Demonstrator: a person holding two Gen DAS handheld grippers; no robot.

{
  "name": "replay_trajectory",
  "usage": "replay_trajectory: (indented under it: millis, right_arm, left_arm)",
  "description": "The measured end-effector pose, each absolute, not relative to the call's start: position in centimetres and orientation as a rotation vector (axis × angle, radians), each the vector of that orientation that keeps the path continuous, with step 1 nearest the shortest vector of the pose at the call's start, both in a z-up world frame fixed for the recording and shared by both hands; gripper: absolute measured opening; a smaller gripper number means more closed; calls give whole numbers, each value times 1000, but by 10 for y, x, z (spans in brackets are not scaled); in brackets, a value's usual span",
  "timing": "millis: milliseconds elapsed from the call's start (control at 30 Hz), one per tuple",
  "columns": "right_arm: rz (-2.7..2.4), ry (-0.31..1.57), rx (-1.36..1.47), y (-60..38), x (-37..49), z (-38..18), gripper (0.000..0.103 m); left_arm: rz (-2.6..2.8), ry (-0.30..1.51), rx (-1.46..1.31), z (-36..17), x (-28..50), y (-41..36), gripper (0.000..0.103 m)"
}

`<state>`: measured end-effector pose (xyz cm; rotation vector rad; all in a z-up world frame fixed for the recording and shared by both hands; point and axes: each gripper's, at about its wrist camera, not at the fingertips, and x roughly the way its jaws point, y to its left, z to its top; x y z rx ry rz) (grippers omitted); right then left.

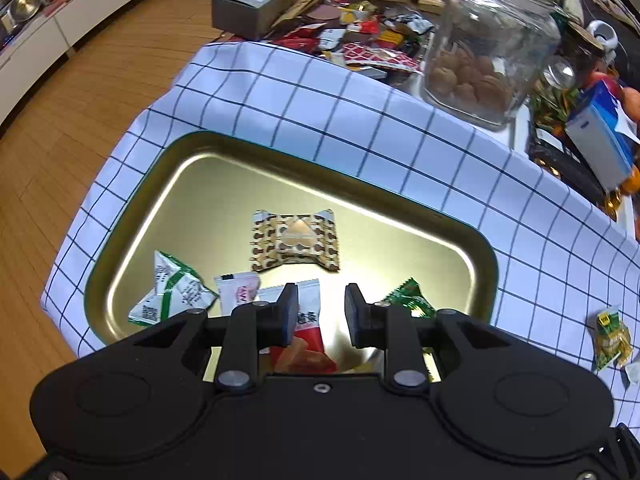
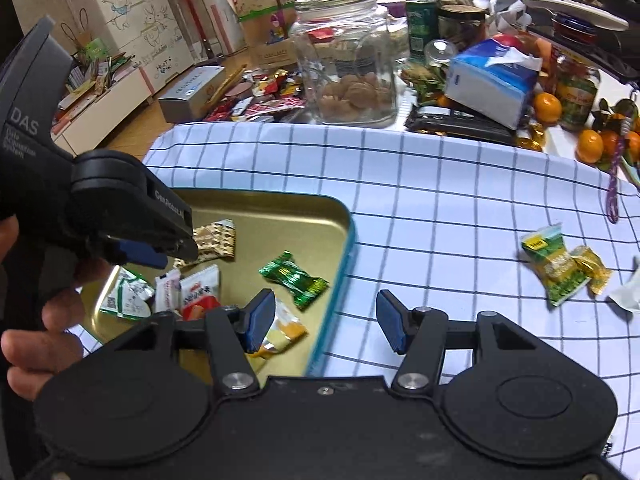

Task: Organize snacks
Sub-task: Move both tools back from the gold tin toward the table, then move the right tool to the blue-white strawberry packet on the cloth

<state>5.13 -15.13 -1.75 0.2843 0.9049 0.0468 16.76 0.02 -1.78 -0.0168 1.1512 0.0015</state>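
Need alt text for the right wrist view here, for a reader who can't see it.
The open, empty right claw hovers over the right rim of a gold tray holding several wrapped snacks, on a blue-checked white cloth. The left claw hangs over the tray's left side; a yellow-green snack packet lies on the cloth to the right.

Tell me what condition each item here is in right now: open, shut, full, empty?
left gripper: open, holding nothing
right gripper: open, holding nothing
gold tray: partly filled with wrapped snacks
glass jar: lid on, walnuts only at the bottom
yellow-green snack packet: sealed, lying on the checked cloth outside the tray
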Motion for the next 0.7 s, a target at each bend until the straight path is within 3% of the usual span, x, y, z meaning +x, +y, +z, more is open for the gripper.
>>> replay_trajectory:
  millis: [700]
  right_arm:
    - [-66, 921, 294, -214, 20, -27, 59]
  left_arm:
    - [-168, 1185, 34, -15, 154, -72, 34]
